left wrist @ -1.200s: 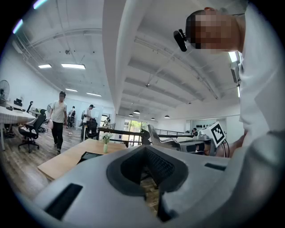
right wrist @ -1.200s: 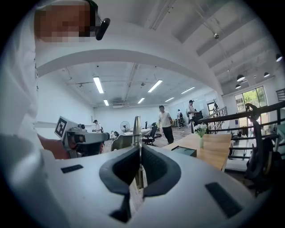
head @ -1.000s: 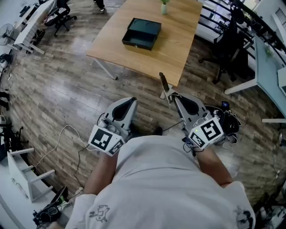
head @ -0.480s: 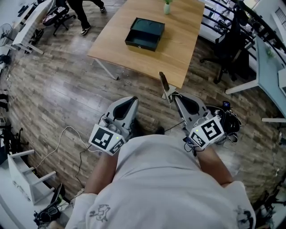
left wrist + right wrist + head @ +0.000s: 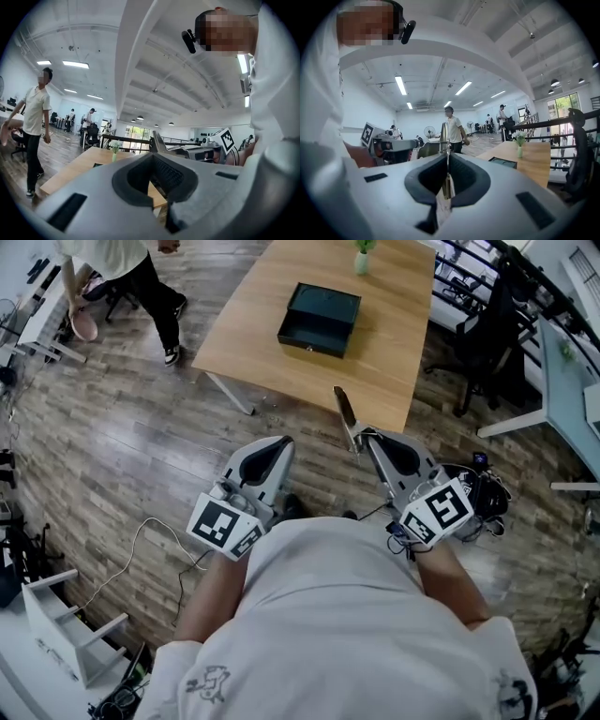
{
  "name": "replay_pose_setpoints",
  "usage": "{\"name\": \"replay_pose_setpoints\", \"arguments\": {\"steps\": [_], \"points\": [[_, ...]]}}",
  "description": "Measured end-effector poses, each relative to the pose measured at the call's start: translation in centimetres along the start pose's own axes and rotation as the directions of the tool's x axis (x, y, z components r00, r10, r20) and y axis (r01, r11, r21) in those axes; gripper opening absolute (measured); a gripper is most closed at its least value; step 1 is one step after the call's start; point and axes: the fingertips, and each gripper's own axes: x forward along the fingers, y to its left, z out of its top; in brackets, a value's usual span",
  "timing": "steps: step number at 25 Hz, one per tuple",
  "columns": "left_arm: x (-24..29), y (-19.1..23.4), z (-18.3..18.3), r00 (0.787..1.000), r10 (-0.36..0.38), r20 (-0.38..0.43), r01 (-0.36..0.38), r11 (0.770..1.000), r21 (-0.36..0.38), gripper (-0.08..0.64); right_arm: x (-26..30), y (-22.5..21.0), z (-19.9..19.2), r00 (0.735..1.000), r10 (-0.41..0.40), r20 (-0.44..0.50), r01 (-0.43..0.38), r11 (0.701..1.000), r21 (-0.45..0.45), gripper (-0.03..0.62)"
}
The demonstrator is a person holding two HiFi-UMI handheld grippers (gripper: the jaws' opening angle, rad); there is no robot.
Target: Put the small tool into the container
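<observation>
Here the small tool (image 5: 344,411), a slim flat strip with a dark, blade-like end, is pinched between the ribbed black pads (image 5: 462,178) of the right gripper (image 5: 362,437). It juts past the closed tips toward the upper middle of the head view. The container (image 5: 320,319), a shallow dark rectangular box lying open, sits on the pale wooden table (image 5: 398,352) at top centre, well apart from the tool. The left gripper (image 5: 283,442), smooth grey plastic, has its jaws together with nothing between them.

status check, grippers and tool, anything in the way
Right gripper shut on small tool. Left gripper shut, empty. Container open on table, ahead. Person far left, not in path.
</observation>
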Motion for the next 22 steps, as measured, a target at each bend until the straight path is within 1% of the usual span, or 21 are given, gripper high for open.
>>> {"name": "replay_pose_setpoints", "arguments": {"steps": [6,12,16,22], "points": [[-1.1,4.6,1.2,0.999,-0.036,-0.006,0.036,0.999,0.007,0.006,4.5,0.9,1.3,0.999,-0.042,0.011,0.042,0.999,0.000,0.011],[0.1,6.4,0.8,0.999,-0.046,-0.021,0.046,0.999,-0.003,0.006,5.9,-0.7,1.1,0.998,-0.065,0.006,0.065,0.998,0.013,0.011],[2.3,7.4,0.5,0.999,-0.030,-0.027,0.029,1.000,-0.010,0.005,6.8,-3.2,1.2,0.998,-0.059,0.006,0.059,0.998,0.021,0.011],[7.7,7.7,0.8,1.000,0.005,-0.031,-0.005,1.000,-0.005,0.005,7.5,-8.8,1.9,1.000,-0.017,0.004,0.017,1.000,0.018,0.011]]}}
